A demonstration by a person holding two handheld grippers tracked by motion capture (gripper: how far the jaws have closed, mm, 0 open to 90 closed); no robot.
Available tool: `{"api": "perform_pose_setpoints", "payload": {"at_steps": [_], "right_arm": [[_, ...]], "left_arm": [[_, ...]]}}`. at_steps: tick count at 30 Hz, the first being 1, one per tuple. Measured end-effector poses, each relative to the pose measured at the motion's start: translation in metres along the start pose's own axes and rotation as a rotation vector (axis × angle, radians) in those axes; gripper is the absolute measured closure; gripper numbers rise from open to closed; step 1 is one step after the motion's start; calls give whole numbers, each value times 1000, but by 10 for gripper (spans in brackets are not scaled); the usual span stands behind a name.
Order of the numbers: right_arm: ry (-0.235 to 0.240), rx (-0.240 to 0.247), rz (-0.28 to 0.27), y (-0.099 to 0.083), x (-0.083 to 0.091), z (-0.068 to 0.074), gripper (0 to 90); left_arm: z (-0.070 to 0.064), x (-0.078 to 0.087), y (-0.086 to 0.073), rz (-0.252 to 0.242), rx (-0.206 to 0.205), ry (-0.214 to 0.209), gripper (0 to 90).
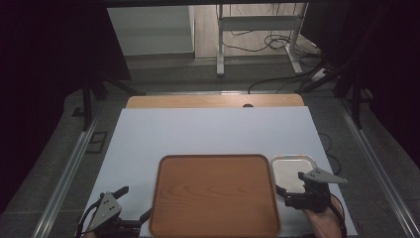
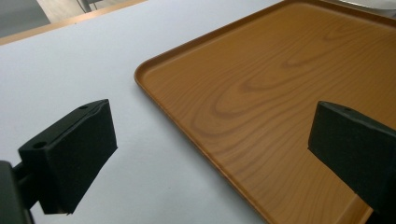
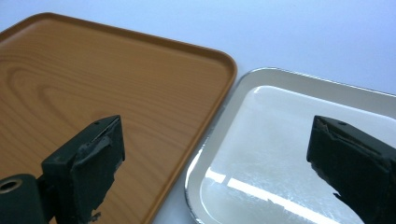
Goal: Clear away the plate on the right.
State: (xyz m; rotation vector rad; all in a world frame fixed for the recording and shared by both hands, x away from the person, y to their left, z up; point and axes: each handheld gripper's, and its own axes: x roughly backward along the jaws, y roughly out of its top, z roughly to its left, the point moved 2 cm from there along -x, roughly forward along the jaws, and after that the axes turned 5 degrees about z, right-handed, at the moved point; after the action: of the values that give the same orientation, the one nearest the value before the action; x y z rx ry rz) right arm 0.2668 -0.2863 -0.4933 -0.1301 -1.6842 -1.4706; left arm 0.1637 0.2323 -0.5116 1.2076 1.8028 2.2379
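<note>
Right jaws: the right gripper (image 1: 289, 194) stands wide open and grips nothing; in the right gripper view its jaws straddle the seam where the two trays meet.
Left jaws: the left gripper (image 1: 134, 206) is also spread wide and empty, one jaw over the white sheet (image 2: 70, 70), the other over the wooden tray (image 2: 280, 84).
Metal tray: the small metal tray (image 1: 292, 166) lies at the wooden tray's 3 o'clock side, rims just beside each other, at about 12 o'clock from the right gripper.
Wooden tray: the wooden tray (image 1: 215, 196) sits bare at the near middle of the table (image 1: 213, 101), at 3 o'clock from the left gripper.
Step, as judged: the right gripper seems about to take the metal tray by its near left rim (image 3: 196, 172).
Doing it well: it should bring one jaw inside the rim and one outside, avoid catching the wooden rim (image 3: 224, 93), close squarely, then lift level.
Risk: the thin, shiny rim may slip or tip.
</note>
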Motion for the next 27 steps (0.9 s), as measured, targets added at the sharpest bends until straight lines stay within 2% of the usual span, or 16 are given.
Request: {"api": "perform_pose_setpoints", "payload": {"at_steps": [12,15,20,27], "right_arm": [[-49,-39,1,5,-2,-17,14],[-54,-71,5,6,-3,-24,12],[-76,-95,24,7,-4,-32,16],[-123,-114,49,10,-3,-43,103]], "left_arm": [[0,-1,0,2,-6,0,8],[0,-1,1,2,-6,-2,8],[0,-1,1,2,-7,-3,8],[0,-1,1,2,-8,-5,8]]}}
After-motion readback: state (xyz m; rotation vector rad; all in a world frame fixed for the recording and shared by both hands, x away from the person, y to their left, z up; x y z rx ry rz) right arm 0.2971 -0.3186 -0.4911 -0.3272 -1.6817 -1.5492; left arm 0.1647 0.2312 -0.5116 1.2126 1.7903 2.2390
